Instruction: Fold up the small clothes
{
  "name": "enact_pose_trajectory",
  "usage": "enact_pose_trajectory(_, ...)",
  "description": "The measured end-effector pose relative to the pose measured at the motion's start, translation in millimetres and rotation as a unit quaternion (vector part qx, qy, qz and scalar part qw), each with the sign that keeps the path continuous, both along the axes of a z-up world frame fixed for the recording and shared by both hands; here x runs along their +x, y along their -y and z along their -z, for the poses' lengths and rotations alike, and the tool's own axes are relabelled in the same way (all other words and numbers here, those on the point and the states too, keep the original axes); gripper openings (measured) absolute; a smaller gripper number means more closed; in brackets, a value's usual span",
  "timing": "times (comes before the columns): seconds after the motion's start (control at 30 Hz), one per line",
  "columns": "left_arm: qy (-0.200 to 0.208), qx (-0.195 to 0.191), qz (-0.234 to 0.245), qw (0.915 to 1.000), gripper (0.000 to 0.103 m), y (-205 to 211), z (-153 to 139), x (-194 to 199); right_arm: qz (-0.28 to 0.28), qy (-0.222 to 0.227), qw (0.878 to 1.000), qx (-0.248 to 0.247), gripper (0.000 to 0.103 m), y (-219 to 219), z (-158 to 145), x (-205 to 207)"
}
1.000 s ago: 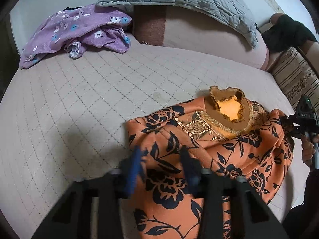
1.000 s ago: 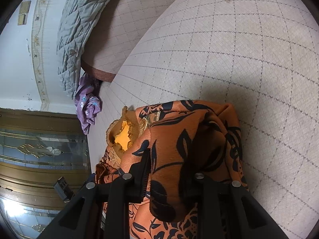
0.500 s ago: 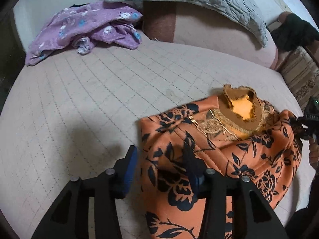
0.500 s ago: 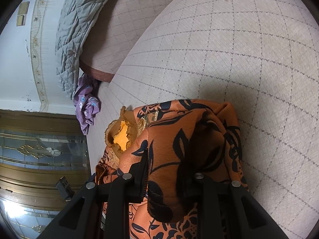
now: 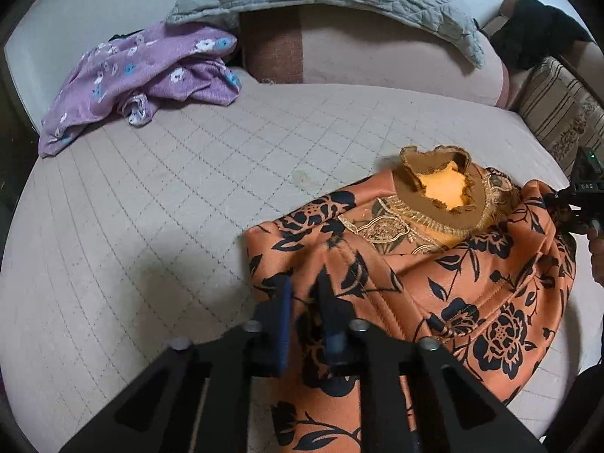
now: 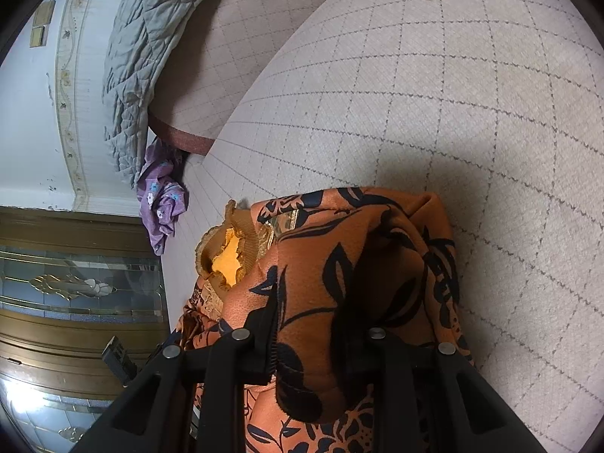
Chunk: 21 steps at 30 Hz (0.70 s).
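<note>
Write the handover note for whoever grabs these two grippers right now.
Left gripper: shut on the near left edge of the orange floral top.
Right gripper: shut on a bunched fold at the top's far side.
The top lies on the quilted bed cover, collar up and partly gathered. A purple floral garment sits crumpled by the pillows.
Done: both edges gripped.
Left: fold the top, then the purple one.

Your left gripper (image 5: 305, 294) is matte black, its angular arms cut with triangular openings and fixed with round silver screws, its fingers (image 5: 284, 324) faced in blue pads. Your right gripper (image 6: 307, 334) shares that black frame and screws; its body bears white lettering and a green light.
</note>
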<state>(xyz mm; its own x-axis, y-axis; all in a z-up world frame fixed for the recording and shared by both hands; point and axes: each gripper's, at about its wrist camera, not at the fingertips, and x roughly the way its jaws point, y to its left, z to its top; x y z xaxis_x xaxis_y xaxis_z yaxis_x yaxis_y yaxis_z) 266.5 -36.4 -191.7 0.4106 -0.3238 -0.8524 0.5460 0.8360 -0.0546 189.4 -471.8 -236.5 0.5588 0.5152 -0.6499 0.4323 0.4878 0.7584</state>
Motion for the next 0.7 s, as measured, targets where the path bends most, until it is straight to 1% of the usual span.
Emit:
enact_pose_trajectory(0.1, 0.008, -0.012, 0.017, 0.9997, 0.010, 0.2, -5.8, -4.6, 0.002, 0.005, 1.000, 0.002, 0.027, 2.2, -2.3, -1.4)
enact_pose_trajectory(0.17, 0.008, -0.007, 0.026, 0.9996, 0.010, 3.6, -4.3, -5.4, 0.005, 0.013, 1.000, 0.003, 0.027, 3.4, -6.0, -1.9)
enact_pose_trajectory(0.27, 0.000, 0.007, 0.024, 0.9997, 0.011, 7.1, 2.7, -3.5, 0.005, 0.016, 1.000, 0.004, 0.027, 3.4, -8.0, -1.9)
enact_pose_trajectory(0.3, -0.003, 0.009, 0.028, 0.9996, 0.017, 7.7, 4.5, -4.3, 0.004, 0.014, 1.000, 0.003, 0.027, 3.0, -7.4, -1.6)
enact_pose_trajectory(0.33, -0.010, 0.010, 0.037, 0.9992, 0.029, 9.3, 6.9, -5.7, 0.004, 0.011, 1.000, 0.003, 0.027, 2.4, -6.6, -1.0)
enact_pose_trajectory(0.4, -0.009, 0.012, 0.051, 0.9986, 0.040, 13.1, 8.1, -10.5, 0.003, 0.007, 1.000, 0.004, 0.027, 1.9, -4.2, -0.6)
enact_pose_trajectory(0.43, -0.004, 0.016, 0.058, 0.9981, 0.042, 16.4, 8.0, -13.3, 0.003, 0.006, 1.000, 0.004, 0.027, 2.1, -3.9, -0.5)
enact_pose_trajectory(0.5, 0.007, 0.028, 0.065, 0.9974, 0.042, 21.4, 8.5, -16.6, 0.003, 0.006, 1.000, 0.004, 0.027, 2.3, -3.9, -0.3)
enact_pose_trajectory(0.57, -0.001, 0.022, 0.059, 0.9980, 0.041, 19.7, 10.3, -12.9, 0.002, 0.005, 1.000, 0.004, 0.027, 2.4, -3.7, -0.2)
enact_pose_trajectory(0.6, -0.004, 0.017, 0.053, 0.9985, 0.035, 16.6, 10.2, -10.3, 0.001, 0.005, 1.000, 0.004, 0.027, 2.4, -3.7, -0.1)
enact_pose_trajectory(0.63, -0.004, 0.016, 0.045, 0.9989, 0.025, 13.6, 9.2, -8.6, 0.000, 0.005, 1.000, 0.004, 0.027, 2.3, -4.1, -0.1)
enact_pose_trajectory(0.67, -0.006, 0.012, 0.034, 0.9993, 0.020, 9.6, 7.6, -5.9, -0.001, 0.006, 1.000, 0.004, 0.027, 2.4, -4.8, -0.2)
enact_pose_trajectory(0.7, -0.008, 0.003, 0.028, 0.9996, 0.013, 5.8, 5.8, -3.5, -0.002, 0.008, 1.000, 0.006, 0.027, 2.8, -5.6, -0.7)
